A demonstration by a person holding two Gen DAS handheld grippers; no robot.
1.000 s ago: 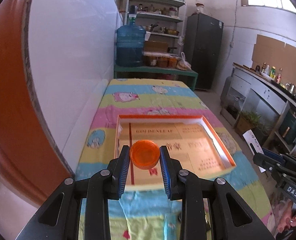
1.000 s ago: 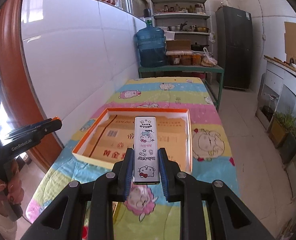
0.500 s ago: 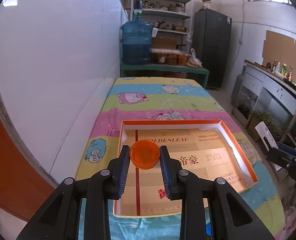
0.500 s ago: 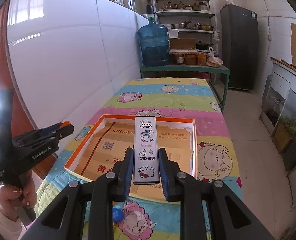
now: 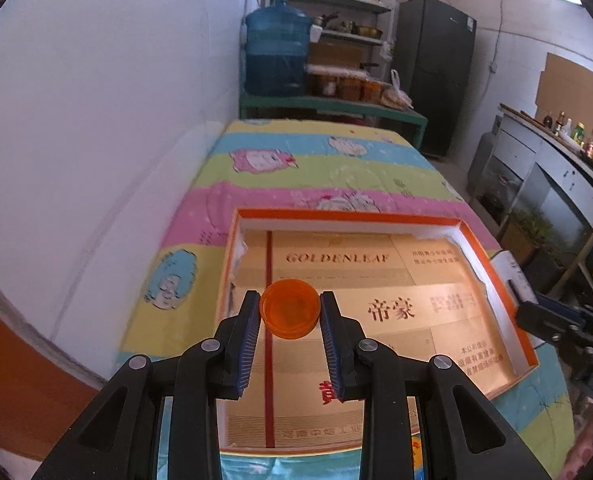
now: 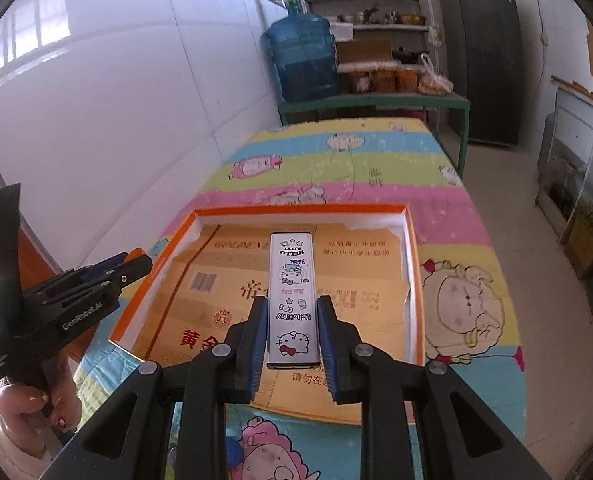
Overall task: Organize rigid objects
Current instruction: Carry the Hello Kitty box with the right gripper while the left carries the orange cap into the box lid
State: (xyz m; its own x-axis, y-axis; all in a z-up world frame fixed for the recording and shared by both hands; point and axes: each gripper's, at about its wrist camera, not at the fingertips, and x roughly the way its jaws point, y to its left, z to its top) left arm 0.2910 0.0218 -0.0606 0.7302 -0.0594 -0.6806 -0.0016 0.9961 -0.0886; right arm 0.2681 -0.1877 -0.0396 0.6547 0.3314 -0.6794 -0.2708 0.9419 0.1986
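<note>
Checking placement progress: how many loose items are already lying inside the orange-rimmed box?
0. The orange cap is clamped in the left gripper, the Hello Kitty case in the right gripper, both above the box; near corners hidden.

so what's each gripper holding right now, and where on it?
Left gripper: orange cap, pinched across its round rim. Right gripper: Hello Kitty case, clamped on its long sides near the close end.

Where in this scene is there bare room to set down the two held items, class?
The orange-rimmed box is free across its gold cardboard floor, bordered by its white inner walls. The patterned cloth beyond the box's far rim is bare too. It is crowded only at the near rim, where the left gripper holds the orange cap and the right gripper the Hello Kitty case.
</note>
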